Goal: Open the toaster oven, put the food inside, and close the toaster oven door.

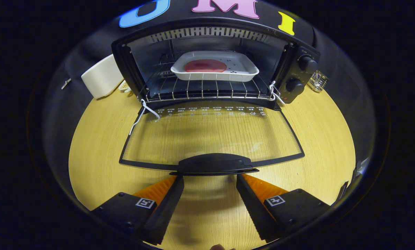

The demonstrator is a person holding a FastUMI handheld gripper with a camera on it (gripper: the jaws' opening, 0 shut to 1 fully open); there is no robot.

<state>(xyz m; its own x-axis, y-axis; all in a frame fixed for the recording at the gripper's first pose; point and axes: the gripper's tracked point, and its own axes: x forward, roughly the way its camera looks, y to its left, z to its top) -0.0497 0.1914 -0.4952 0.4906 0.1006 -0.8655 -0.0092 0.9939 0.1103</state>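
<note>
The black toaster oven (297,52) stands at the back of the wooden table with its glass door (210,137) folded down flat toward me. A white tray (243,69) holding a reddish round piece of food (205,65) rests on the wire rack (204,91) inside the oven. My gripper (210,177) is open, its fingertips just under the near edge of the door's black handle (214,164), one on each side of it. Nothing is held between the fingers.
A white box-like container (101,76) stands left of the oven. Two black knobs (306,64) are on the oven's right panel, with a small wire object (317,81) beyond it. White cords (143,113) hang at both door hinges. Bare wooden table (318,139) flanks the door.
</note>
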